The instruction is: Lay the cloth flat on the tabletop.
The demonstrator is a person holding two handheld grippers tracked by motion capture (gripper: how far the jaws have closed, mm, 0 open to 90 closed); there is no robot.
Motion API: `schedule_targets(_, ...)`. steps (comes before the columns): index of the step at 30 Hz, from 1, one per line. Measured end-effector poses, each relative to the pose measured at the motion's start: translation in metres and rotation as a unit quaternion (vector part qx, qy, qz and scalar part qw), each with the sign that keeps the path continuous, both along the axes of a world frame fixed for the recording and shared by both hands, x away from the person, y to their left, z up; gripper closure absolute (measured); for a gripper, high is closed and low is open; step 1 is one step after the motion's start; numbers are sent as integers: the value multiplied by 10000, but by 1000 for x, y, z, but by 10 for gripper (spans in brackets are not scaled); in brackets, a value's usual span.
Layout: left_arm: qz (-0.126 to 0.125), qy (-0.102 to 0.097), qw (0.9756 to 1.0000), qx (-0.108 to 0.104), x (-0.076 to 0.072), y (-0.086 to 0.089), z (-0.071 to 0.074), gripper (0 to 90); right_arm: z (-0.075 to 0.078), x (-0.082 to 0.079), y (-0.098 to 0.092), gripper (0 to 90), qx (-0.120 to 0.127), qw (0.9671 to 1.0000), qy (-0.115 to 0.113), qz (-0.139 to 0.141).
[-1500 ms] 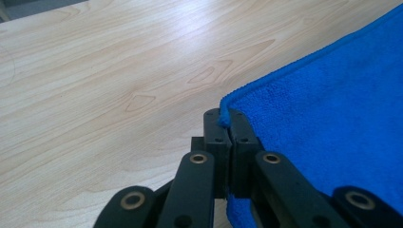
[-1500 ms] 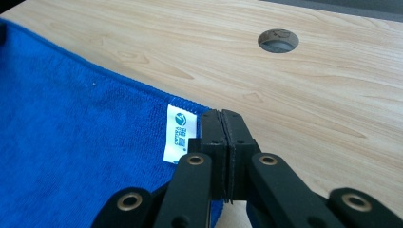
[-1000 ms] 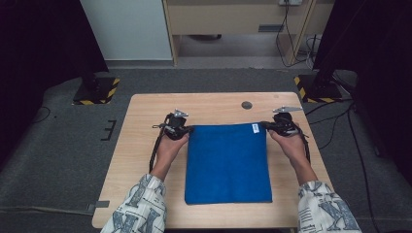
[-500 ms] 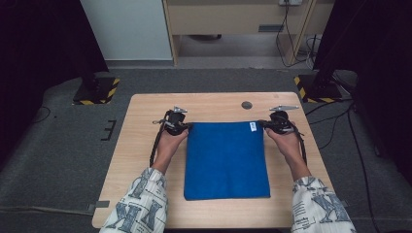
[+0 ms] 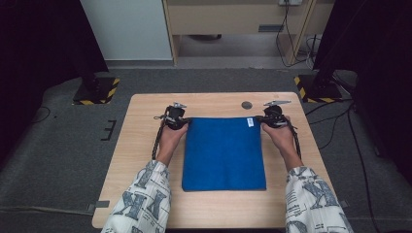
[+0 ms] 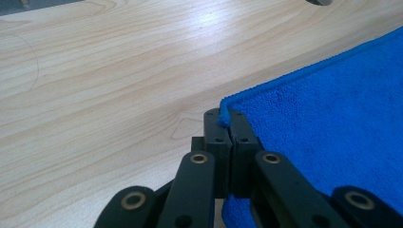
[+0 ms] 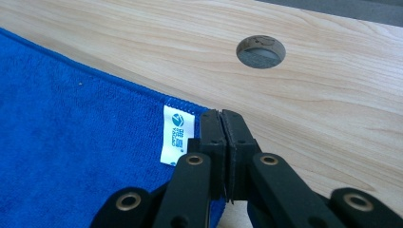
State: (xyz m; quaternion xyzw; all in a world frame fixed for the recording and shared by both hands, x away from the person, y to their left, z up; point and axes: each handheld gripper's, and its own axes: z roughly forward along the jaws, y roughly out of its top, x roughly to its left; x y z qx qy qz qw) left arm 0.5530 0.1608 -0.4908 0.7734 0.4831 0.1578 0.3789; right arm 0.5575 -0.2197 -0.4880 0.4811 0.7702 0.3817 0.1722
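On the wooden table [image 5: 145, 160], left gripper [image 6: 223, 118] and right gripper [image 7: 222, 116] pinch the blue towel [image 5: 223, 153] corners; thin grips may slip if pulled unevenly.

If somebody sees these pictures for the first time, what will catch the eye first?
First, the bright blue towel, lying flat in the middle of the wooden table. Next, the left gripper and the right gripper, each shut on a far corner of it. A white label sits beside the right gripper's fingers.
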Motion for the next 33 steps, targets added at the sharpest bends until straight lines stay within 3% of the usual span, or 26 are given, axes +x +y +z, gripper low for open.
schedule_targets(9, 24, 53, 10000, 80, 2, 2, -6, 870, -5, 5, 4, 849, -4, 10000, 10, 41)
schedule_targets(11, 158, 42, 9999, 28, 5, 1, -9, 724, -7, 6, 5, 723, -77, 9999, 19, 98)
schedule_targets(14, 277, 30, 9996, -41, 6, 3, -10, 481, -8, 8, 5, 493, -193, 9998, -23, -97)
schedule_targets(16, 243, 3, 9997, -84, 6, 5, -9, 383, -5, 9, 3, 368, -217, 9994, -120, -228)
schedule_targets(18, 233, -18, 9996, -129, 5, 8, -7, 337, -4, 9, 0, 301, -224, 9990, -205, -318)
schedule_targets(25, 171, -133, 9993, -321, 0, 14, 7, 209, 10, 5, -5, 194, 20, 9983, -414, -406)
schedule_targets(28, 55, -177, 9996, -213, -6, 14, 14, 158, 14, 1, -4, 165, -28, 9986, -418, -312)
schedule_targets(33, -118, -292, 9991, -271, -18, 15, 27, 113, 16, -14, -4, 159, 59, 9991, -400, -157)
